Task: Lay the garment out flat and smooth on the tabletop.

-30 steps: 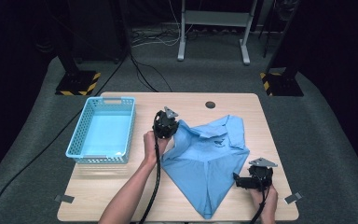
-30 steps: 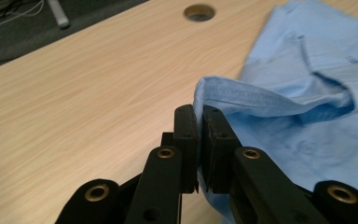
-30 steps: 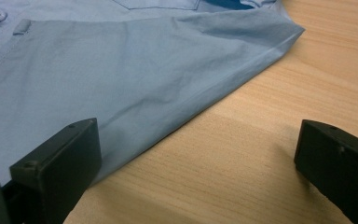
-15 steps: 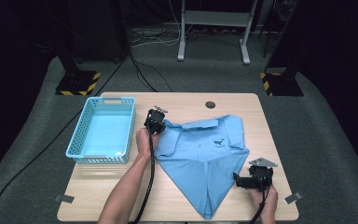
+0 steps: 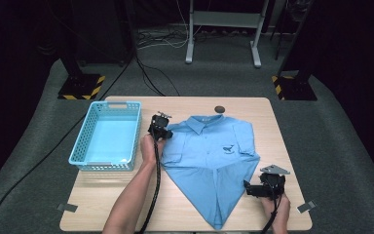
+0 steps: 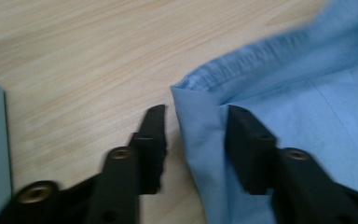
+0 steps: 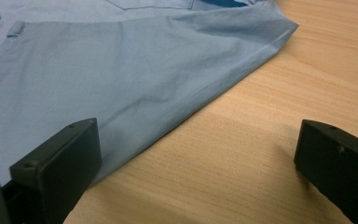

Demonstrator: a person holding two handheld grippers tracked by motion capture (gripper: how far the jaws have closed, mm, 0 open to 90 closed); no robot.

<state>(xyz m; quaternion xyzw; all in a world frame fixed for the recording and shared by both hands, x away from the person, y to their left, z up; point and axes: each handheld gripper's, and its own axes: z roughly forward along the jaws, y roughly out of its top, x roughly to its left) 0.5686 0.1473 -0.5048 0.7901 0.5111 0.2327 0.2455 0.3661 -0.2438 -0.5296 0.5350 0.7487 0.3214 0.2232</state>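
A light blue short-sleeved shirt [image 5: 209, 156] lies face up on the wooden table [image 5: 282, 126], collar at the far side, its lower part folded to a point near the front edge. My left gripper [image 5: 161, 127] is at the shirt's left shoulder. In the left gripper view it [image 6: 196, 112] stands open, with the shirt's hemmed corner [image 6: 200, 88] lying between the jaws, one jaw on bare wood. My right gripper [image 5: 249, 189] sits at the shirt's lower right edge. It [image 7: 200, 140] is wide open: one jaw rests over the folded edge [image 7: 168, 84], the other over the table.
A light blue plastic basket [image 5: 79, 142] with nothing in it stands at the table's left. A small dark round spot [image 5: 219, 108] marks the far edge of the table. Cables and stand feet lie on the grey floor beyond.
My left gripper has moved left, and the shirt's left shoulder has come out flatter with it. The right gripper has stayed where it was.
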